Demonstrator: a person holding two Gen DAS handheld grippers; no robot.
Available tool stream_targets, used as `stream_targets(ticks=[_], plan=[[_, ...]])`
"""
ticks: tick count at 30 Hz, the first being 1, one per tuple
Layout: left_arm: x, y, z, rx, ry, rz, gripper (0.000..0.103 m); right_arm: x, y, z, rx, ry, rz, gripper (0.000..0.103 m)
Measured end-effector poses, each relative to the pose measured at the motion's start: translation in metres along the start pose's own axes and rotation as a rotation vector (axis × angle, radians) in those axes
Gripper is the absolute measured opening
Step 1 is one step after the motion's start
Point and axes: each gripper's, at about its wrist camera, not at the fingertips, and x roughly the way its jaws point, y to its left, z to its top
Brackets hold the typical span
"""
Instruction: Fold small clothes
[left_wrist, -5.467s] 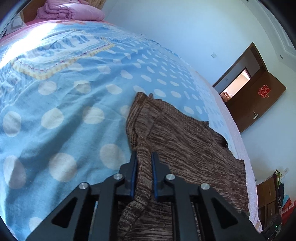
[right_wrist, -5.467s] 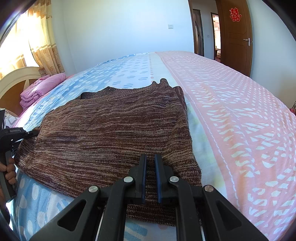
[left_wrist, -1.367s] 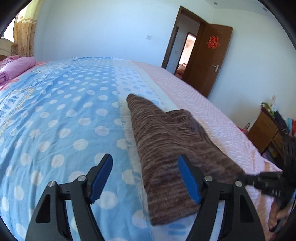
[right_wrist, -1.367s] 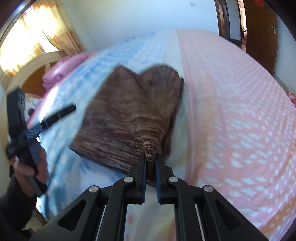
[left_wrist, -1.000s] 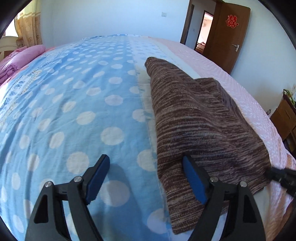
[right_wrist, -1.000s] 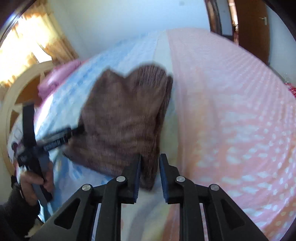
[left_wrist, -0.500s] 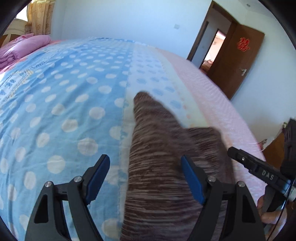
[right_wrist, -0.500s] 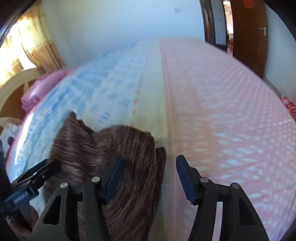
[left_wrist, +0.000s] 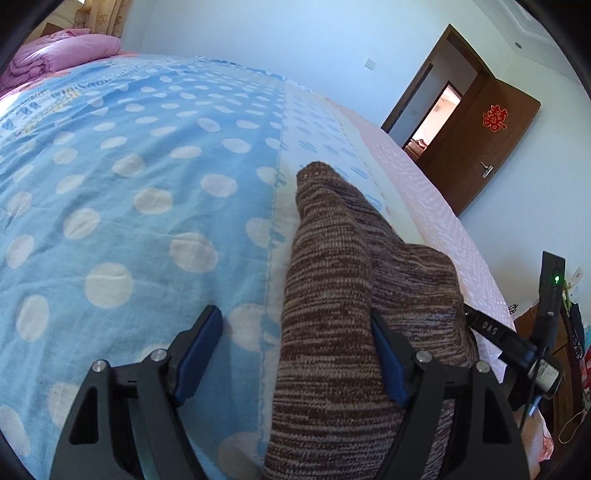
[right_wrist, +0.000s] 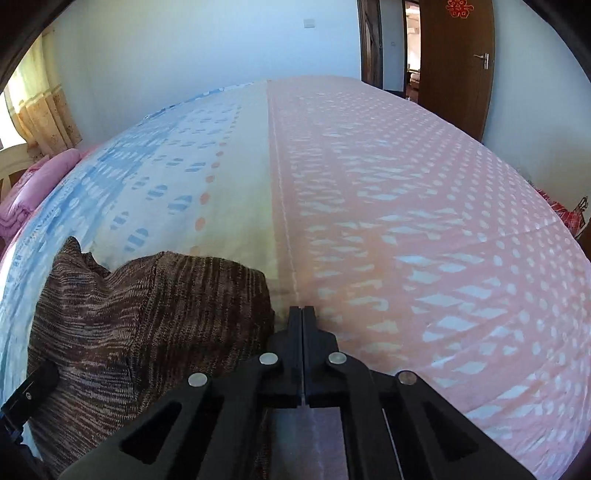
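With left gripper (left_wrist: 291, 354) wide over the folded sweater (left_wrist: 343, 295) and right gripper (right_wrist: 302, 325) pinched empty, nothing pins the fold; it may spring open.

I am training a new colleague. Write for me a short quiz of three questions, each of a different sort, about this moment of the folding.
1. True or false: the right gripper is shut on the brown knit garment.
2. The left gripper is: A) wide open B) fully shut.
3. Fill in: the garment lies on the ____.

Key: 1 false, it is shut on nothing, beside the garment. 2 A. 3 bed.
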Motion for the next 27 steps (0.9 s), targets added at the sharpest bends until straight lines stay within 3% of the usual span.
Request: stream_targets(ticks=[3,4,7,9,11,13,14,15,18,19,22,24,27], plan=[[-0.001,0.004,0.000,-0.018,-0.009,-0.035,0.082,-0.021,-0.006,-0.003,0.015,-0.056,-0.049,0.000],[-0.003,0.009,0.000,-0.042,-0.019,-0.065,0.082,-0.041,-0.007,-0.003,0.017,-0.127,-0.037,0.000],[-0.013,0.024,-0.001,-0.128,-0.074,-0.145,0.082,-0.077,0.016,0.003,-0.073,-0.191,0.073,0.000],[-0.018,0.025,-0.003,-0.147,-0.108,-0.104,0.082,-0.083,0.035,0.006,-0.146,-0.188,0.109,0.000],[-0.015,0.020,-0.002,-0.123,-0.092,-0.060,0.083,-0.070,0.052,0.008,-0.186,-0.142,0.129,0.000],[-0.012,0.014,0.000,-0.098,-0.076,-0.021,0.084,-0.033,0.061,0.005,-0.199,-0.012,0.103,0.000],[-0.012,0.015,0.000,-0.098,-0.074,-0.017,0.084,-0.009,0.061,0.001,-0.210,0.045,0.043,0.000],[-0.012,0.016,0.000,-0.105,-0.071,-0.020,0.084,-0.003,0.061,0.001,-0.226,0.006,-0.004,0.000],[-0.010,0.017,0.001,-0.104,-0.064,-0.010,0.084,0.014,0.049,0.013,-0.184,0.032,-0.069,0.000],[-0.009,0.017,0.001,-0.099,-0.062,-0.005,0.084,0.016,0.045,0.015,-0.172,0.036,-0.055,0.000],[-0.008,0.020,0.001,-0.101,-0.062,-0.013,0.084,-0.004,0.027,0.014,-0.112,0.012,0.015,0.000],[-0.009,0.019,0.001,-0.097,-0.061,-0.018,0.085,-0.042,0.011,0.002,-0.017,-0.063,0.065,0.000],[-0.009,0.020,0.001,-0.100,-0.065,-0.036,0.086,-0.087,0.010,-0.026,-0.044,-0.089,0.114,0.000]])
